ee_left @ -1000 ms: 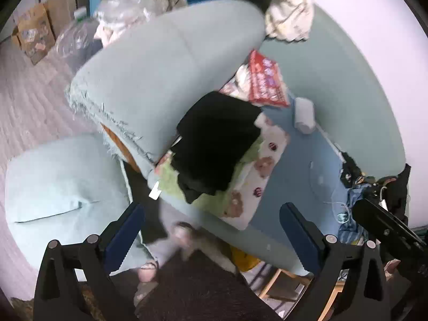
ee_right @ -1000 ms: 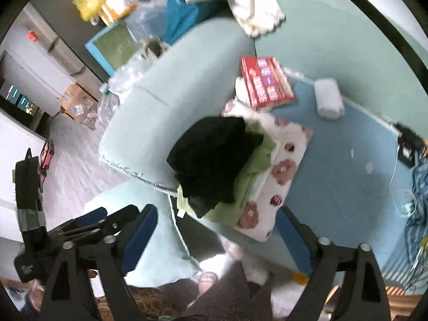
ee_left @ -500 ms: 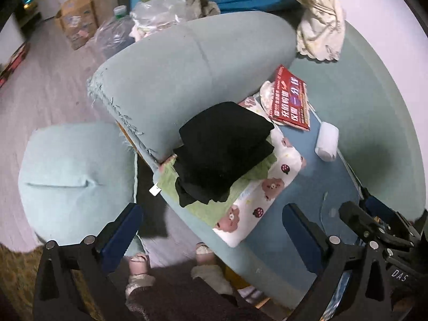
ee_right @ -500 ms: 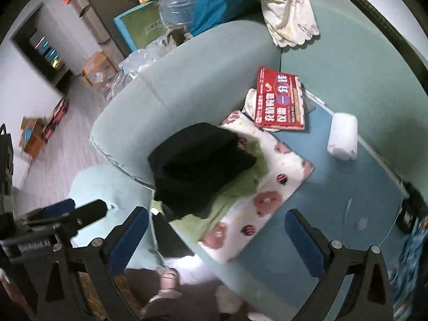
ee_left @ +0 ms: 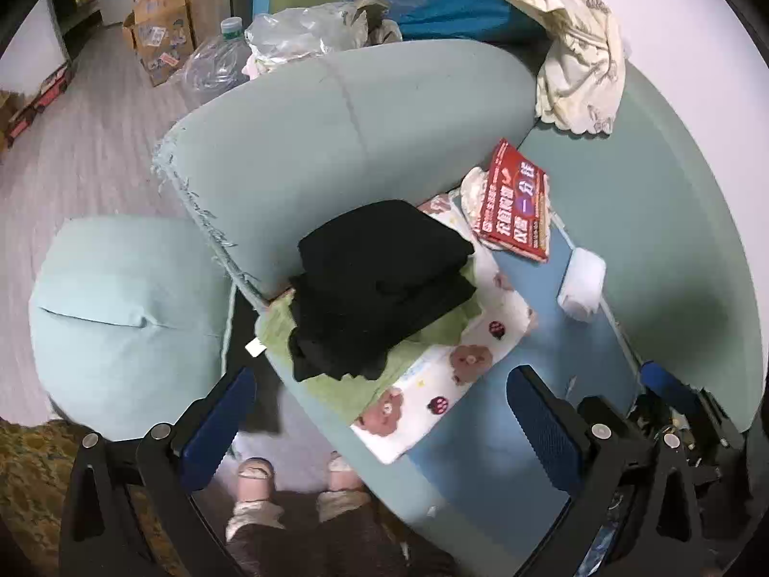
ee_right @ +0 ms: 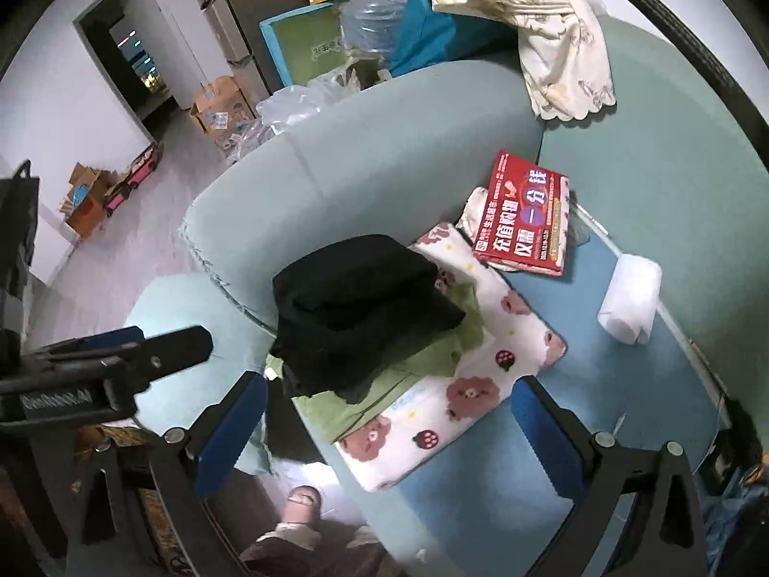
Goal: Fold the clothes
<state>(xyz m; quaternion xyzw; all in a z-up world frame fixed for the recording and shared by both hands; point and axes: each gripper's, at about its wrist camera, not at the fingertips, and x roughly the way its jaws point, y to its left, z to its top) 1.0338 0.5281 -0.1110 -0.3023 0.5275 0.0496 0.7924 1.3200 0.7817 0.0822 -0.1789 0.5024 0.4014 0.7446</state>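
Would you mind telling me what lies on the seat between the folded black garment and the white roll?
Both wrist views show the bear-print cloth lying between the black garment and the white roll, then bare blue seat.

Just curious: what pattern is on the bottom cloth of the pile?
White cloth with brown bears, best in the right wrist view.

Large white Chinese characters, among them 充值 and 一分钱, are printed on a red leaflet (ee_right: 524,221) lying on the sofa (ee_right: 384,154). Pale lettering is borne by a green board (ee_right: 307,43) behind it, too small to be read. A blurred white label is carried on the left gripper's body (ee_right: 57,399).
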